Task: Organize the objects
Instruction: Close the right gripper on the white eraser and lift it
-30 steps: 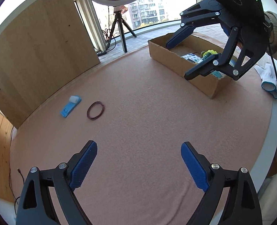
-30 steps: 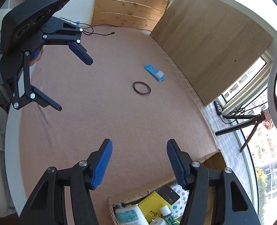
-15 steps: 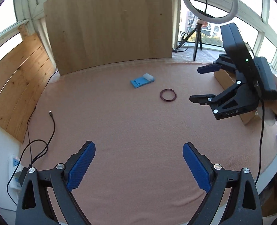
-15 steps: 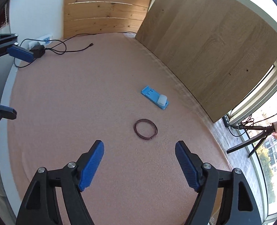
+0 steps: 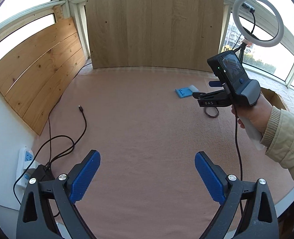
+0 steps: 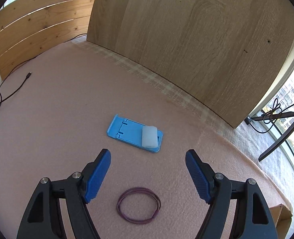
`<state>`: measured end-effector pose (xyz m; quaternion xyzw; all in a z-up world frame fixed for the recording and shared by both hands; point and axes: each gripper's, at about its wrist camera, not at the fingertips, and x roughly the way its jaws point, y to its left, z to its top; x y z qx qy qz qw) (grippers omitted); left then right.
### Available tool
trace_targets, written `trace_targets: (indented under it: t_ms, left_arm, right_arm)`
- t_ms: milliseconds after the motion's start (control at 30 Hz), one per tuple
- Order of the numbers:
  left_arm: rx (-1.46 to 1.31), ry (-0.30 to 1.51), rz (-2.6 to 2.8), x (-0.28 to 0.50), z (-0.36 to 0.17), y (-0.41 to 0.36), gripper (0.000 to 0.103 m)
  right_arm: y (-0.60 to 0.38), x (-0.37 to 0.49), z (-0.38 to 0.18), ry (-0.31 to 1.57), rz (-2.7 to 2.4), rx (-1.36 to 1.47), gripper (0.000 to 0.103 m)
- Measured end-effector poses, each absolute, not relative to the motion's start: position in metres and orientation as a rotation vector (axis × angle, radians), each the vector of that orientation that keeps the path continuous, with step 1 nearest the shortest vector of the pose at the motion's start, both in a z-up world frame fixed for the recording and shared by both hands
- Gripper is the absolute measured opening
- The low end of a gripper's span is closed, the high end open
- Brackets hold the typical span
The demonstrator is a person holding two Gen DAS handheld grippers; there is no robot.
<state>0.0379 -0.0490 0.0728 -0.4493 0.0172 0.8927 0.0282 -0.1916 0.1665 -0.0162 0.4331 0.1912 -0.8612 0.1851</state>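
Now right hand-held gripper (image 6: 148, 176) is released, jaws just narrowing slightly, nothing between. Purple wire loop (image 6: 138, 205) lies on the worktop (image 6: 67, 109) just below the tips, blue holder (image 6: 134, 132) just ahead. Centre over one, descend, clench. Left hand-held gripper (image 5: 147, 176) released, empty.

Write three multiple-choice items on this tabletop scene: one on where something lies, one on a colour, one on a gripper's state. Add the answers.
1. Where does the dark red wire loop lie?
A. on the blue stand
B. on the mat, near the right gripper
C. in the cardboard box

2. What colour is the flat stand under the white block?
A. light blue
B. green
C. yellow

3. How is the left gripper?
A. shut on the cable
B. shut on the wire loop
C. open and empty

Answers: B, the loop rests on the mat between the right gripper's open fingers, untouched; A, the stand is light blue; C, only bare mat shows between its fingers.
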Motion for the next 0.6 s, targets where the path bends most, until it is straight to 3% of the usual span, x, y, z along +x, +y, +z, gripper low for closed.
trace_targets:
  t_ms: [167,233,300,367,433,600]
  left_arm:
    - [-1.428,0.047,2.75,0.038,0.064,-0.052,0.098]
    - [-1.436,0.043,2.749,0.039,0.062,-0.053,0.098]
    - [-1.445,0.044,2.746,0.039,0.058,-0.052,0.098]
    - [-1.461,0.043,2.742,0.037,0.054,-0.053,0.098]
    - [-1.479,0.032,2.734,0.037,0.049,-0.052,0.098]
    - [-1.507,0.0,2.71,0.033,0.032,-0.051,0.098]
  right_arm:
    - [0.171,-0.21,-0.033,0.464,-2.423,1.269,0.049]
    - [0.17,-0.212,-0.038,0.461,-2.418,1.275,0.026]
    - [0.169,-0.213,-0.042,0.463,-2.413,1.267,0.015]
    - [0.17,-0.212,-0.042,0.454,-2.414,1.256,0.015]
    - [0.173,-0.213,-0.043,0.441,-2.412,1.257,0.001]
    - [0.184,-0.204,-0.039,0.416,-2.409,1.253,0.001]
